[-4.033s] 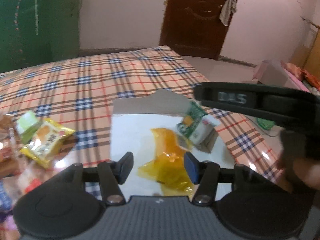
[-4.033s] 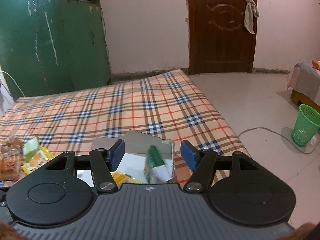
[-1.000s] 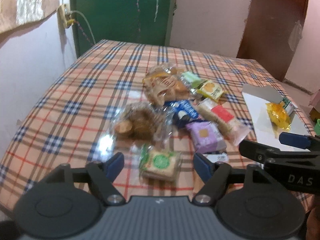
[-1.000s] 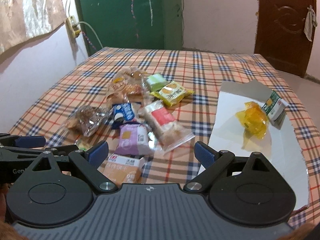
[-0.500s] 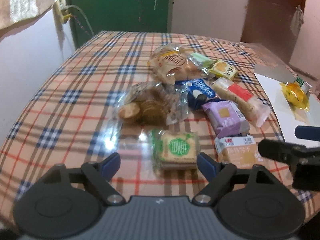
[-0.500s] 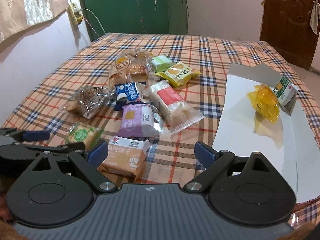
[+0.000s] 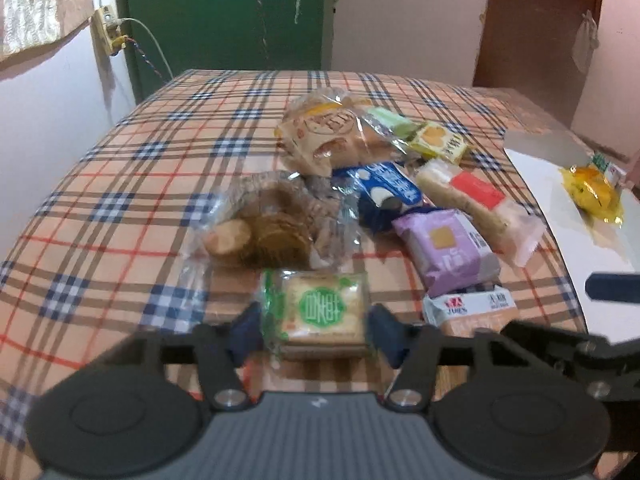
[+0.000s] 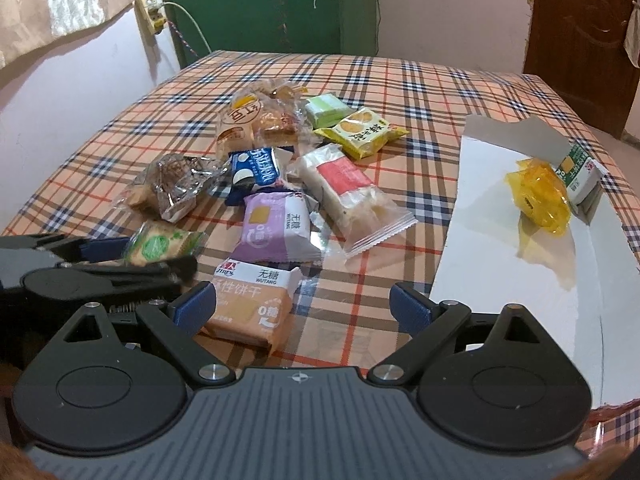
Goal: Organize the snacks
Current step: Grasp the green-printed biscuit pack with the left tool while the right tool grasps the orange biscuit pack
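While my left gripper (image 7: 314,330) straddles the green-labelled cracker packet (image 7: 316,312), its blue pads sit right against the packet's two sides, closed in on it, though I cannot tell how firmly they pinch. My right gripper (image 8: 304,308) hangs wide open and holds nothing, with the orange biscuit pack (image 8: 250,306) lying just inside its left fingertip. On the plaid tablecloth (image 8: 420,92), the white cardboard tray (image 8: 500,248) to my right holds two things: one crinkled yellow wrapper (image 8: 538,194) and one small green-and-white carton (image 8: 580,174) touching it. Loose on the cloth I count nine packets: the cracker one, the orange one, one purple (image 8: 276,230), one blue (image 8: 256,170), one clear with a red label (image 8: 348,190), one yellow (image 8: 362,132), one pale green (image 8: 326,110), and two clear bags of baked goods (image 8: 256,120) (image 8: 172,184).
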Action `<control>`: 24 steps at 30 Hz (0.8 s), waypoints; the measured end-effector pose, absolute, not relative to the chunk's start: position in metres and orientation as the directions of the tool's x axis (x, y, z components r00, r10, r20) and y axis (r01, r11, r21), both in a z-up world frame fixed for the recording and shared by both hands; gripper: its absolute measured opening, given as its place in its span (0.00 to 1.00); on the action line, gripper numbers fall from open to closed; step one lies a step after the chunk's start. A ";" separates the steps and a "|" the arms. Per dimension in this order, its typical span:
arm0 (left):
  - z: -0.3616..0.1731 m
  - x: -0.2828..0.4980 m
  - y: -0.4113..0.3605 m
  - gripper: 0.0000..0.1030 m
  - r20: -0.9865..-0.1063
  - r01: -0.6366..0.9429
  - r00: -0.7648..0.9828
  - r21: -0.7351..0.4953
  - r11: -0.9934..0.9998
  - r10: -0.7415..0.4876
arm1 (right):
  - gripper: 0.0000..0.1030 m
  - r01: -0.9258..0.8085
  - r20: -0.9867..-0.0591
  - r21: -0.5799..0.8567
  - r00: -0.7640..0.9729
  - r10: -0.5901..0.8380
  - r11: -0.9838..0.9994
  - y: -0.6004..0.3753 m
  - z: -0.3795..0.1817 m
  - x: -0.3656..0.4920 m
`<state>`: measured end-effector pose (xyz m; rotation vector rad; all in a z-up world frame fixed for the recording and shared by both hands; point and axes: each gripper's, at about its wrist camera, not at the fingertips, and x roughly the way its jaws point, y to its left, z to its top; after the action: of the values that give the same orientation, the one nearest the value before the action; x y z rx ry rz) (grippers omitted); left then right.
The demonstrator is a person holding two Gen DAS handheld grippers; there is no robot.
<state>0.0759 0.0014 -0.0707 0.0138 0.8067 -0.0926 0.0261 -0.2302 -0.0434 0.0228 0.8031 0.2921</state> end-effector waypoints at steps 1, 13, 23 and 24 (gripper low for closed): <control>-0.069 0.076 0.005 0.49 -0.722 0.080 0.687 -0.040 0.996 -0.084 | 1.00 -0.250 -0.707 0.136 0.653 0.271 0.959 -0.229 -0.044 0.027; -0.062 0.059 0.035 0.48 -0.721 -0.005 0.692 -0.046 0.999 -0.030 | 1.00 -0.230 -0.745 0.139 0.616 0.255 0.963 -0.196 -0.066 0.041; -0.050 0.052 0.029 0.47 -0.704 -0.002 0.708 -0.062 0.998 -0.042 | 0.60 -0.260 -0.722 0.105 0.644 0.253 0.960 -0.196 -0.062 0.037; -0.048 0.051 0.028 0.47 -0.702 -0.002 0.710 -0.064 0.998 -0.044 | 0.60 -0.261 -0.718 0.111 0.646 0.259 0.959 -0.198 -0.061 0.035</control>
<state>0.0508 0.0284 -0.0483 -0.0613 0.7805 -0.0231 0.0353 -0.1984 -0.0605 -0.0032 0.8163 0.2960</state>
